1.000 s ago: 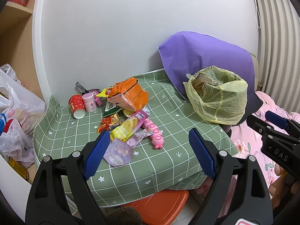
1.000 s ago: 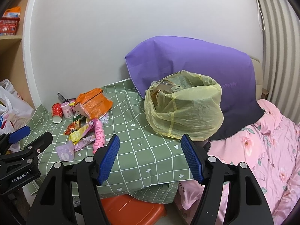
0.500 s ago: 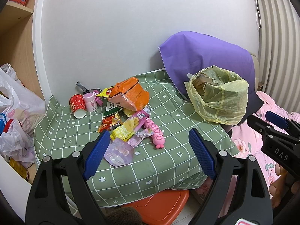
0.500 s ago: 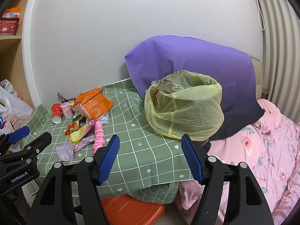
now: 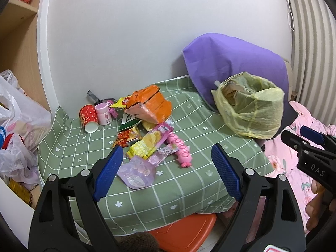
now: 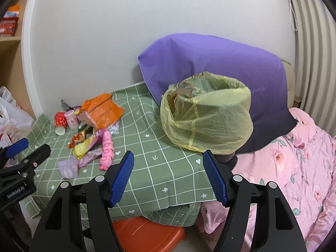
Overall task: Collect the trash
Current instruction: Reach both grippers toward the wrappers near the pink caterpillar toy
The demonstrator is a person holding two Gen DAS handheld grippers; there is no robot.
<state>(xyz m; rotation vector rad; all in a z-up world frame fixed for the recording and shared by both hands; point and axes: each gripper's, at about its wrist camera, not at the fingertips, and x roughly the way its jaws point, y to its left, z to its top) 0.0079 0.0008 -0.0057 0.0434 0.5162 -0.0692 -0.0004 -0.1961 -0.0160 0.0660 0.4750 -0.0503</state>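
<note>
Trash lies scattered on a green checked tablecloth point(image 5: 189, 189): an orange bag point(image 5: 149, 107), a yellow snack wrapper point(image 5: 145, 142), a pale purple pouch point(image 5: 136, 172), a pink tube-shaped pack point(image 5: 180, 149), a red paper cup point(image 5: 89, 118) and a small pink cup point(image 5: 103, 113). A bin lined with a yellow bag point(image 5: 250, 105) point(image 6: 206, 113) stands at the table's right. My left gripper point(image 5: 168, 170) hovers open in front of the table, just short of the purple pouch. My right gripper point(image 6: 168, 176) is open too, held before the table's front edge, below the bin. Both hold nothing.
A purple cloth point(image 6: 210, 63) drapes behind the bin. Pink flowered bedding point(image 6: 294, 168) lies to the right. An orange stool point(image 6: 145, 231) sits under the table. White plastic bags point(image 5: 14, 121) and a wooden shelf point(image 5: 14, 42) stand at the left, against a white wall.
Both grippers have drifted only slightly; the view of the table has barely shifted. Nothing on the table has moved.
</note>
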